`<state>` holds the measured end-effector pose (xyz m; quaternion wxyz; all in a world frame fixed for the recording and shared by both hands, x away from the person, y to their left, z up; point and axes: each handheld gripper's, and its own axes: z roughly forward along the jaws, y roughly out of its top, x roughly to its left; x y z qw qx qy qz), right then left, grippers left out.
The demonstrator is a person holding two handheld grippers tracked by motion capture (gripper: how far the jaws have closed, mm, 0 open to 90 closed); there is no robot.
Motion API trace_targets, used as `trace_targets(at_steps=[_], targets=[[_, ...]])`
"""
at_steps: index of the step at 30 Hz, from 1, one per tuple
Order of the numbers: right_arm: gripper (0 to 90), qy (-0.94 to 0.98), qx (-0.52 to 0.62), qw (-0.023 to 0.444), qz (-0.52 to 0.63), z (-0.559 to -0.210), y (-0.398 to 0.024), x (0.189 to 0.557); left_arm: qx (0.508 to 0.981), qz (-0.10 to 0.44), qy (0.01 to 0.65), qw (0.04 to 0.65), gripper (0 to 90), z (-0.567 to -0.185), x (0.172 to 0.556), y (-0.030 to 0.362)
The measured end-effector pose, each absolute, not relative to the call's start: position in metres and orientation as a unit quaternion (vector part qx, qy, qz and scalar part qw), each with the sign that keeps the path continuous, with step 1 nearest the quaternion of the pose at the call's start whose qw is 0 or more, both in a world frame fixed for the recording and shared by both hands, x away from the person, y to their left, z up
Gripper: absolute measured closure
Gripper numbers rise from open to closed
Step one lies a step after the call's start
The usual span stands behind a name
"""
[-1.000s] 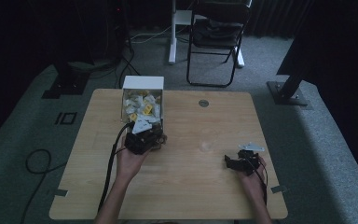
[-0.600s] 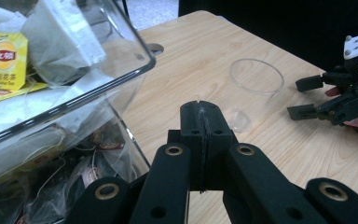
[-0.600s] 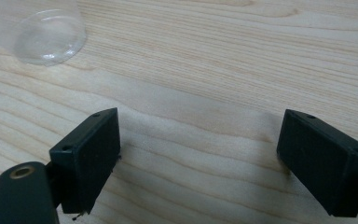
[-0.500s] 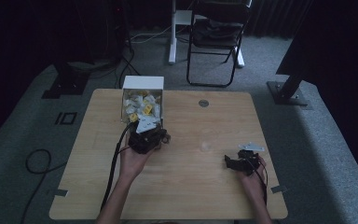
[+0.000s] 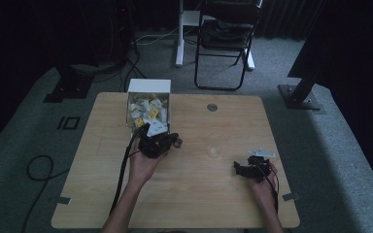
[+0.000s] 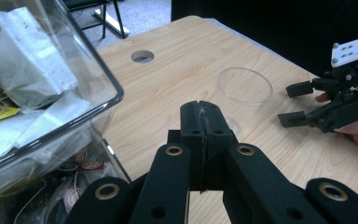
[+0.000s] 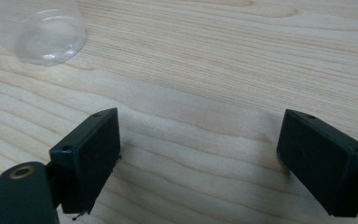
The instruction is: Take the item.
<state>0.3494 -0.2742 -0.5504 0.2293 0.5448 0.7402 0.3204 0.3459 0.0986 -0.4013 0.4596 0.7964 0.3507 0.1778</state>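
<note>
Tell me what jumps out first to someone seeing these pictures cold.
First, the clear box crammed with tea bags, standing at the far left of the wooden table. The left gripper sits right beside it with its jaws pressed shut and nothing visible between them. Over near the table's right edge the right gripper rests with jaws wide apart, and a small clear cup stands on the bare wood between the two.
</note>
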Motion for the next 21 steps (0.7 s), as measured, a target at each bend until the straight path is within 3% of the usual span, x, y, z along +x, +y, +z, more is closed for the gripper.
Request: trace_targets(at_steps=[21], targets=[[13.1,0.742,0.542,0.228,0.321,-0.55,-0.274,0.35,0.798,0.169,0.343,0.466,90.0,-0.401,0.35,0.082]])
